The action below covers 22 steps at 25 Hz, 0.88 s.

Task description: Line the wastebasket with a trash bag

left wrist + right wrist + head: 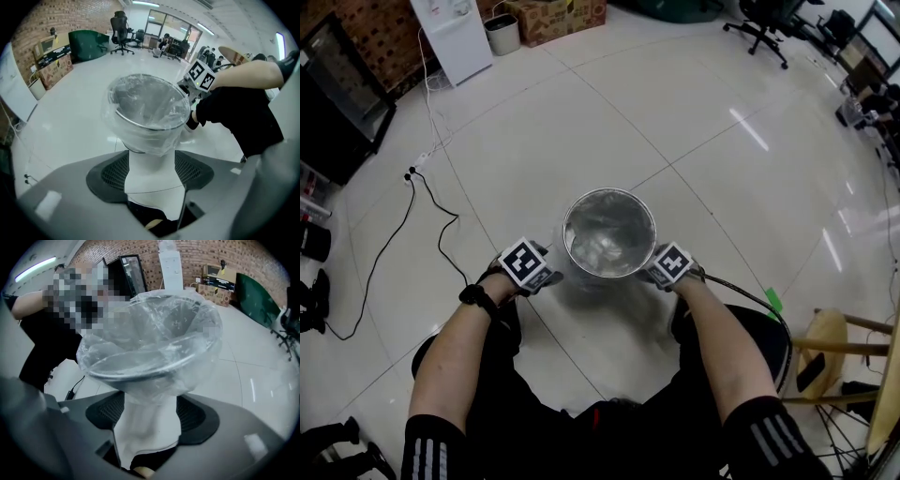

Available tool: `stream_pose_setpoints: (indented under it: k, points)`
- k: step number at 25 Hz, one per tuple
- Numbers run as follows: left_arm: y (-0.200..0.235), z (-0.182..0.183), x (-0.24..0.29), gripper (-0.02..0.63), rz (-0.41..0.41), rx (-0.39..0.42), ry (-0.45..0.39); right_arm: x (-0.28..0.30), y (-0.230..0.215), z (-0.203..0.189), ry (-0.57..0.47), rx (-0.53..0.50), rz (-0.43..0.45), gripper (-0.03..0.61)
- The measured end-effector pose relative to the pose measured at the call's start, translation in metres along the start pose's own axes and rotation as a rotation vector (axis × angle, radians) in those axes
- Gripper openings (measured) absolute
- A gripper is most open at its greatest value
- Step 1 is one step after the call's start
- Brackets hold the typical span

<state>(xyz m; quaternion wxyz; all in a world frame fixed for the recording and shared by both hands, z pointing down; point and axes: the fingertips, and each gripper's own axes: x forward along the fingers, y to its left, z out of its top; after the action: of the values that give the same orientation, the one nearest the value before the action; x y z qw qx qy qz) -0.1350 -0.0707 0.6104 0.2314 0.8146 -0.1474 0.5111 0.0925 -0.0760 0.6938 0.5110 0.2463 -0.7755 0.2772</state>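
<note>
Basket (609,234) set centre floor, clear bag (145,105) cuffed over rim. Left gripper (548,274) at 9 o'clock, right gripper (653,272) at 3, both clenched on bag just below rim. Bag best drawn down evenly, both sides together, film kept untorn.

- I count one wastebasket (609,234).
- One trash bag (150,348).
- Two of mine: left hand-held gripper (553,276), right hand-held gripper (650,274).
- One cardboard box (558,19), as far as I see.
</note>
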Motion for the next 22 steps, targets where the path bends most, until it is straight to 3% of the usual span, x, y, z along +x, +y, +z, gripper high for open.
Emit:
stream_pose_setpoints:
  k: [6,9,11,15,19,21,22]
  points:
    - [0.005,0.046,-0.043,0.287,0.134,0.073,-0.127,-0.036,0.004,-0.018,0.164,-0.137,-0.019,0.354]
    - [0.003,0.073,-0.072,0.245,0.202,0.104,-0.210,-0.064,-0.006,-0.018,0.187,-0.124,-0.060,0.354]
    - [0.004,0.092,-0.094,0.202,0.257,0.119,-0.281,-0.087,-0.008,0.003,0.114,-0.121,-0.079,0.321]
    - [0.004,0.121,-0.133,0.096,0.341,0.094,-0.413,-0.139,0.005,0.076,-0.152,-0.138,-0.081,0.123]
    - [-0.008,0.131,-0.141,0.075,0.332,0.087,-0.434,-0.178,0.031,0.120,-0.285,-0.157,-0.071,0.069]
    - [-0.016,0.134,-0.143,0.075,0.317,0.103,-0.428,-0.189,0.046,0.136,-0.332,-0.156,-0.037,0.008]
    - [-0.020,0.135,-0.142,0.075,0.302,0.107,-0.426,-0.192,0.052,0.143,-0.363,-0.141,-0.010,0.007]
